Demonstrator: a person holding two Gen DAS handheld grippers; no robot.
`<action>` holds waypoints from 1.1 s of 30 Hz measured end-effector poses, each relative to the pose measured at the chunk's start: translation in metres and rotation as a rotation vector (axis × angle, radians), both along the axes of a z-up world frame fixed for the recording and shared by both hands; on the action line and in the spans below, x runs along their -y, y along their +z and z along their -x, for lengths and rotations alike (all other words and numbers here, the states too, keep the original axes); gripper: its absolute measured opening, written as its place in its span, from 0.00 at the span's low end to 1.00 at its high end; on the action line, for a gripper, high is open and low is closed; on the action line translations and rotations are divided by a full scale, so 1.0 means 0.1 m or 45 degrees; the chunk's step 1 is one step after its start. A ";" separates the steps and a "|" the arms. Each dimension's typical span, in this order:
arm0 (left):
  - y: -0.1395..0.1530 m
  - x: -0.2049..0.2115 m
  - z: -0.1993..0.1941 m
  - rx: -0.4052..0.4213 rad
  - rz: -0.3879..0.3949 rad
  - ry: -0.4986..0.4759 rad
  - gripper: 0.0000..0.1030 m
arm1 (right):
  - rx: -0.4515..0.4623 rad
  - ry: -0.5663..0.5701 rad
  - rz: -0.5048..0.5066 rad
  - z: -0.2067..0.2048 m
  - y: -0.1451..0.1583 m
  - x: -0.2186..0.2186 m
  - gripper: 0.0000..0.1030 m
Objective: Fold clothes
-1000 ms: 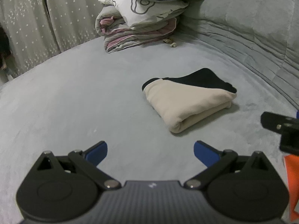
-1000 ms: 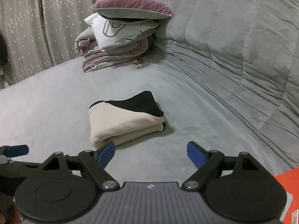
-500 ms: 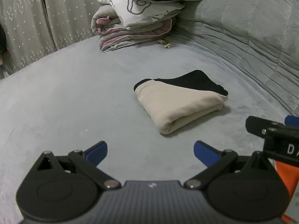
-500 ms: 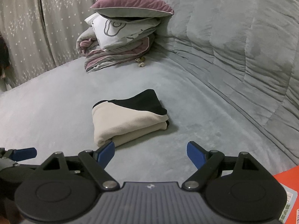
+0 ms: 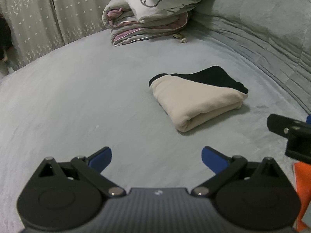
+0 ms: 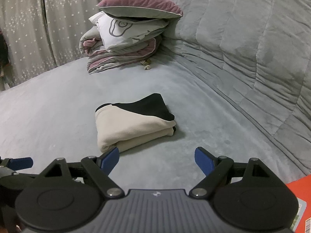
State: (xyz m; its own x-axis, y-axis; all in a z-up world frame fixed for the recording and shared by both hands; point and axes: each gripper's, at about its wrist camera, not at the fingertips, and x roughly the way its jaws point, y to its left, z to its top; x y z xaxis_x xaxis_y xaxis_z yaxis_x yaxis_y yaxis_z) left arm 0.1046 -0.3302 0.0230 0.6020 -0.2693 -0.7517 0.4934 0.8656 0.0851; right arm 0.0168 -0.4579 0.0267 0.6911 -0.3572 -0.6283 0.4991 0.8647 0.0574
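**Garment folded, both claws idle and empty**

Versus a second ago I see almost no change: in the left view the folded garment [image 5: 196,99] sits about where it did, after drifting left and back mid-second. It lies on the grey bed [image 5: 81,101], cream layer over black, ahead of both claws and touching neither. Left claw [image 5: 156,155] jaws spread wide, nothing between. Right claw [image 6: 156,158] same, unchanged. No legible writing: only a barcode scrap on the orange box [image 6: 303,203] and a cartoon print on the pillow [image 6: 126,31].
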 end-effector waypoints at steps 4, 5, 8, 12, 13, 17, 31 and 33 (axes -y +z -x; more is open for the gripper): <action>-0.01 -0.01 -0.02 -0.035 -0.003 0.005 1.00 | -0.010 -0.005 -0.002 -0.02 0.00 0.00 0.84; -0.02 -0.01 -0.02 -0.044 -0.003 0.004 1.00 | -0.013 -0.007 -0.001 -0.02 0.00 0.00 0.84; -0.02 -0.01 -0.02 -0.054 -0.009 -0.001 1.00 | -0.022 -0.011 0.002 -0.03 -0.01 0.00 0.89; -0.02 0.00 -0.01 -0.053 -0.015 -0.007 1.00 | -0.024 -0.013 0.006 -0.05 -0.02 0.01 0.90; -0.02 0.00 -0.01 -0.054 -0.014 -0.008 1.00 | -0.021 -0.012 0.003 -0.05 -0.01 0.01 0.90; -0.01 0.00 0.00 -0.056 -0.010 -0.008 1.00 | -0.016 -0.012 -0.009 -0.04 -0.03 0.03 0.90; 0.00 0.03 0.01 -0.063 -0.001 -0.022 1.00 | -0.027 -0.016 -0.003 -0.03 -0.04 0.06 0.91; 0.00 0.04 0.01 -0.063 -0.001 -0.023 1.00 | -0.027 -0.016 -0.003 -0.03 -0.04 0.06 0.91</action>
